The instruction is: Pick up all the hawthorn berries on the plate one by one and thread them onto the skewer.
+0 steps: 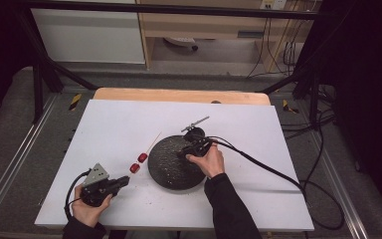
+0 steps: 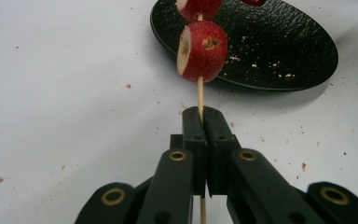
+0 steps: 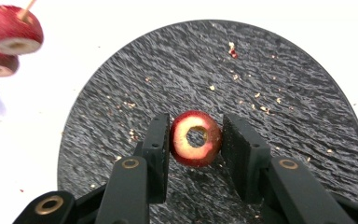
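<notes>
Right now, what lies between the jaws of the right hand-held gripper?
A cored red fruit piece on the black plate, seen in the right gripper view. The right hand-held gripper has one jaw on each side of it, not yet closed.

Plate (image 3: 279,140) under right gripper's (image 3: 196,140) jaws: black, rough, rippled, faintly glossy. Fruit ring (image 3: 196,138) between them: glossy red skin, matt pale flesh. Skewer (image 2: 200,95) clamped in left gripper (image 2: 204,116): bare wood. Jaws: matt black plastic, brass-coloured rivets.

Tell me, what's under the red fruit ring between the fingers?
The black plate lies under the fruit ring, with crumbs scattered on it. Dark plate shows through the ring's hole. The spot right beneath the ring is covered.
</notes>
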Demonstrator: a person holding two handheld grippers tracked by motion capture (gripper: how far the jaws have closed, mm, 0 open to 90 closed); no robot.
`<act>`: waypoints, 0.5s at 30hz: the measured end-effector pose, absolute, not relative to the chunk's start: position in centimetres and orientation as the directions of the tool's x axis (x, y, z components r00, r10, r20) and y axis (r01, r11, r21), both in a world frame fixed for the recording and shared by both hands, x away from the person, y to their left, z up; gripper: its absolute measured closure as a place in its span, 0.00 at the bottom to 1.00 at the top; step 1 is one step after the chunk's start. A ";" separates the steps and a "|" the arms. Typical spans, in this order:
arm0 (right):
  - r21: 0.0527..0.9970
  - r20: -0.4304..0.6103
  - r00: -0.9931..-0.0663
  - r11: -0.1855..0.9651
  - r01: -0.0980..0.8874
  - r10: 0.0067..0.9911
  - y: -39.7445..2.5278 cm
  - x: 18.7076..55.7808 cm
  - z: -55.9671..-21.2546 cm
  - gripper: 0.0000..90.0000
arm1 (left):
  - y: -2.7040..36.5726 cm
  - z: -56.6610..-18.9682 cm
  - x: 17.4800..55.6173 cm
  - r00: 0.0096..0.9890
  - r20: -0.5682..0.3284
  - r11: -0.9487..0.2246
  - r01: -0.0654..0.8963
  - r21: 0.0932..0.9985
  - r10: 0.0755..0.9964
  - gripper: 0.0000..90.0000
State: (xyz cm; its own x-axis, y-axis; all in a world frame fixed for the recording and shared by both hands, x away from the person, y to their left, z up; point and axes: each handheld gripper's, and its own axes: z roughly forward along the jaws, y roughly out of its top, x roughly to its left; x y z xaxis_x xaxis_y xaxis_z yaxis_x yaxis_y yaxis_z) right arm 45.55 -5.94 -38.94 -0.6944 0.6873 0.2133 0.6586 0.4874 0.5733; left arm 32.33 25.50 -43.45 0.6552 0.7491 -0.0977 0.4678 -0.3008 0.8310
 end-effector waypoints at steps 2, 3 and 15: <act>0.586 0.223 -0.690 0.471 0.659 0.688 -6.3 45.3 -38.9 0.71 | 25.4 -43.4 32.3 0.656 -0.096 -0.301 0.465 0.832 0.749 0.98; 0.591 0.222 -0.692 0.470 0.656 0.687 -6.4 45.2 -38.8 0.71 | 25.4 -43.4 32.3 0.656 -0.094 -0.301 0.464 0.833 0.749 0.98; 0.713 0.304 -0.659 0.294 0.636 0.688 -8.6 43.1 -39.2 0.71 | 25.0 -43.2 32.1 0.658 -0.088 -0.299 0.453 0.840 0.748 0.98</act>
